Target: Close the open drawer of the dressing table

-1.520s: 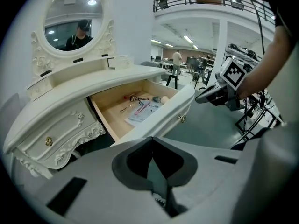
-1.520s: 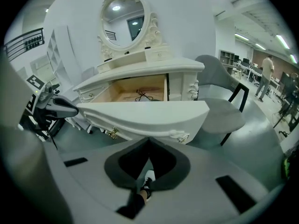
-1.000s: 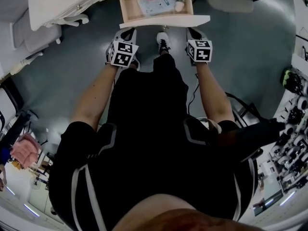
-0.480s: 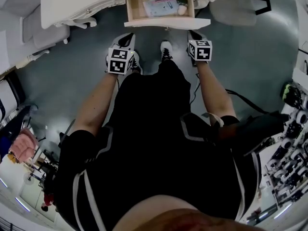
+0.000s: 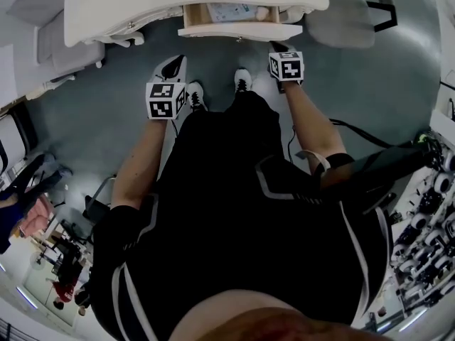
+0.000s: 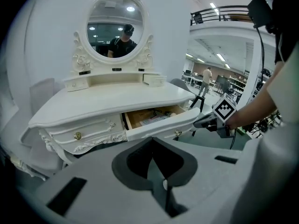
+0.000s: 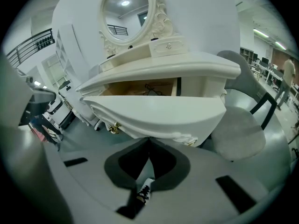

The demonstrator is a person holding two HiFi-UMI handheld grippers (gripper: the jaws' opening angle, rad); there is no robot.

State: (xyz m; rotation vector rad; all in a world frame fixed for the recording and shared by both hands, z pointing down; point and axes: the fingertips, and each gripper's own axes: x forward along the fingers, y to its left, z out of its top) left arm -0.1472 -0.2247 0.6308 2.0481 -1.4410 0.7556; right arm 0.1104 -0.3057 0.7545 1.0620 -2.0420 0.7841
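Observation:
The white dressing table [image 5: 128, 6] stands ahead, and its drawer [image 5: 240, 31] sticks out only a little. In the left gripper view the drawer [image 6: 159, 125] shows its wooden inside with a paper packet. My right gripper [image 5: 276, 47] is shut, its tips against the drawer front [image 7: 159, 111] near the right end; its jaws [image 7: 149, 140] meet just under the carved edge. The left gripper view shows it as well, the right gripper [image 6: 205, 122] touching that front. My left gripper [image 5: 174, 64] is shut too, empty, and hangs back to the left of the drawer, its tips [image 6: 152, 140] clear of the table.
A grey chair [image 5: 341, 13] stands right of the table [image 7: 238, 134]. An oval mirror [image 6: 115, 27] and small upper drawers top the table. A second drawer with a brass knob [image 6: 78, 136] sits left. The person's shoes [image 5: 243, 82] are below the drawer. Cluttered shelves [image 5: 426, 212] line the right.
The drawer has slid most of the way into the table. My right gripper moved forward with its front. My left gripper dropped back and drifted left.

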